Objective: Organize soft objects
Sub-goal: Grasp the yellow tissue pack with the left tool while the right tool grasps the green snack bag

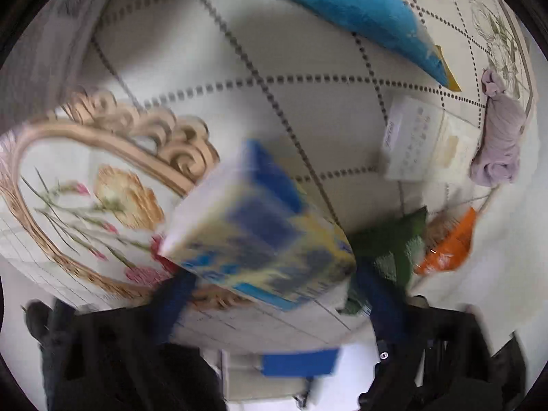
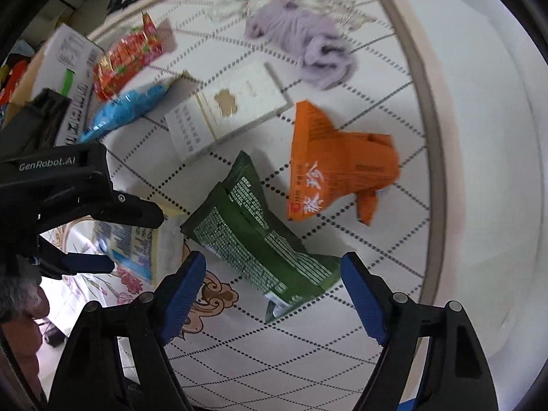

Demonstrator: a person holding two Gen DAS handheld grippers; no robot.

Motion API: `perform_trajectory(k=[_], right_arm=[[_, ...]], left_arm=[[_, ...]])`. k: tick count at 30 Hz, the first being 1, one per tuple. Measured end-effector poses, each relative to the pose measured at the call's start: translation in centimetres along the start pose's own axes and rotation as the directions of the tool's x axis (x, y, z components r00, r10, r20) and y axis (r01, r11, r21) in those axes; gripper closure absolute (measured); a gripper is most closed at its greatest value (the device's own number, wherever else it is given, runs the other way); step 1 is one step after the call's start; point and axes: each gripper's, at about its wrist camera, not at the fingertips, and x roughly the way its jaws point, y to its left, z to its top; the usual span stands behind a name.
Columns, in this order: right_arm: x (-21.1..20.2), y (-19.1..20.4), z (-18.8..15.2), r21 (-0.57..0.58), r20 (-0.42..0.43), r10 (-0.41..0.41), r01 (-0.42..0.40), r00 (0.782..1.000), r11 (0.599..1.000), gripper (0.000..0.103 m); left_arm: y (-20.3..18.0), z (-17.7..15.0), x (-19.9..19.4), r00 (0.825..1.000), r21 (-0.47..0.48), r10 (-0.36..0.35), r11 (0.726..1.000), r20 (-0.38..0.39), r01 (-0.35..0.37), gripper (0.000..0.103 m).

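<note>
My left gripper [image 1: 270, 274] is shut on a blue-and-yellow soft pack [image 1: 260, 226] and holds it above the patterned tablecloth; the view is blurred. The same pack [image 2: 133, 239] and the left gripper [image 2: 102, 236] show at the left of the right wrist view. My right gripper [image 2: 274, 274] is open and empty, its fingers [image 2: 186, 287] either side of a green bag [image 2: 260, 239] lying on the cloth. An orange bag [image 2: 335, 161], a lilac cloth [image 2: 304, 41], a white box [image 2: 229, 106], a blue bag [image 2: 130, 109] and a red bag [image 2: 126, 58] lie beyond.
A cardboard box [image 2: 68, 78] stands at the table's far left edge. In the left wrist view the blue bag [image 1: 342, 0], white box [image 1: 424, 144], lilac cloth [image 1: 500, 144], green bag [image 1: 394, 239] and orange bag [image 1: 448, 246] lie on the cloth. The table's rim [image 2: 435, 171] runs on the right.
</note>
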Motion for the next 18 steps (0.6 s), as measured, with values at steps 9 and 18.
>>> perform_trajectory(k=[9, 18], right_arm=[[3.8, 2.0, -0.5, -0.066, -0.079, -0.064, 0.059, 0.995, 0.996, 0.037], [5.7, 1.7, -1.2, 0.068, -0.081, 0.064, -0.058, 0.995, 0.996, 0.038]], left_arm=[[-4.5, -4.3, 1.0, 0.918, 0.508, 0.321, 0.765, 0.232, -0.396, 0.03], [-3.3, -3.1, 1.3, 0.941, 0.469, 0.278, 0.816, 0.195, -0.338, 0.027]])
